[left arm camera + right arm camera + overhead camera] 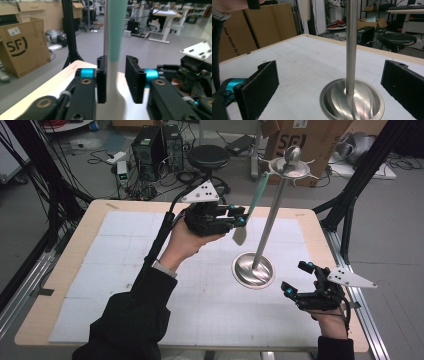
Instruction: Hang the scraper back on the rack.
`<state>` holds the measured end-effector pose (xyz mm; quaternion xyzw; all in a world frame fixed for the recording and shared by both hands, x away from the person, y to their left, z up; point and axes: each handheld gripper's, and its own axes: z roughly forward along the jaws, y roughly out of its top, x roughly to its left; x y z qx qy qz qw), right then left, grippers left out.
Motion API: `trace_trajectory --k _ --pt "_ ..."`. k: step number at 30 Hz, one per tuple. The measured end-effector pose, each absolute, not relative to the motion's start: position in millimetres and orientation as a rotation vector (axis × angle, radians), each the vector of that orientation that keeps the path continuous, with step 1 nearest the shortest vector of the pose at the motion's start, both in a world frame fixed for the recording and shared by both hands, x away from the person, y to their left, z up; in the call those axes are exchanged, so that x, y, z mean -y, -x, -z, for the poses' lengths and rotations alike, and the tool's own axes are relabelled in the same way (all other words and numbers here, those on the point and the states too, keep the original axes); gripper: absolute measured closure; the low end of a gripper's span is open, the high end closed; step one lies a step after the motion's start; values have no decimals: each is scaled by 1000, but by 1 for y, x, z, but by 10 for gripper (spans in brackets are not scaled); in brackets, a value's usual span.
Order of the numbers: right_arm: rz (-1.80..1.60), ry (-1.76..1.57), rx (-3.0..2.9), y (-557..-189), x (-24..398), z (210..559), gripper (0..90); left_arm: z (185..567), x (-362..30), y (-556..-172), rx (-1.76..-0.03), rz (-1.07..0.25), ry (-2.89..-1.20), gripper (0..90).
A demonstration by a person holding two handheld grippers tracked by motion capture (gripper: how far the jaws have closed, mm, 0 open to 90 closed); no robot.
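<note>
Table [75, 270], wooden rim, covered by a white gridded mat [200, 295]. A metal stand [255, 268] sits on the mat toward the right edge, roughly midway between the near and far edges: round dished base, slim upright pole, small hooked tray and knob at the top.

A utensil with a mint-green handle and a white blade end [248, 210] hangs from the stand's top tray, slanting down and to the left of the pole; its white end hangs above the mat, clear of the base.

Left gripper [239, 217] is held above the mat's far half, jaws pointing right toward the utensil's lower part. In the left gripper view the utensil [115, 50] passes up between the two pads; a gap shows on the right side, and the left pad sits close beside it, contact not certain. The jaws read as released, not pressing on the utensil. The pole [106, 27] stands just behind the utensil.

Right gripper [299, 279] rests low near the right edge, just right of the stand's base, jaws spread wide and aimed at it. In the right gripper view the base and pole [351, 50] stand between and beyond the two parted pads, untouched.

Cardboard box [305, 140], stool [208, 157] and computer towers [157, 145] are on the floor beyond the far edge.
</note>
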<state>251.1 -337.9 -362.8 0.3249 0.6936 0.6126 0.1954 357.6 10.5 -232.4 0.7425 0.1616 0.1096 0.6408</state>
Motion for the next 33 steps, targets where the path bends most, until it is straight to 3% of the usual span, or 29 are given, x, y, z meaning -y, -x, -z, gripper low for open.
trace_trajectory --k 4,7,9,13,19,25,33 --pt "-1721 -911 -1938 -251 339 362 3 237 -19 -354 -357 -256 -1700 536" --pt "-1719 -912 -1942 -251 338 363 3 243 -27 -350 -349 -268 -1716 416" --pt "-1717 -912 -1944 -250 338 363 3 248 -34 -347 -351 -285 -1727 289" --pt "-1720 -909 -1940 -250 338 362 3 260 -56 -342 -351 -319 -1720 145" --pt "-1717 -899 -1944 -249 335 360 3 283 -97 -337 -395 -286 -1668 103" --pt "-1721 -891 -1950 -251 331 359 3 311 -132 -325 -427 -343 -1650 55" --pt "-1731 -866 -1943 -253 327 358 3 350 -178 -316 -531 -402 -1626 54"
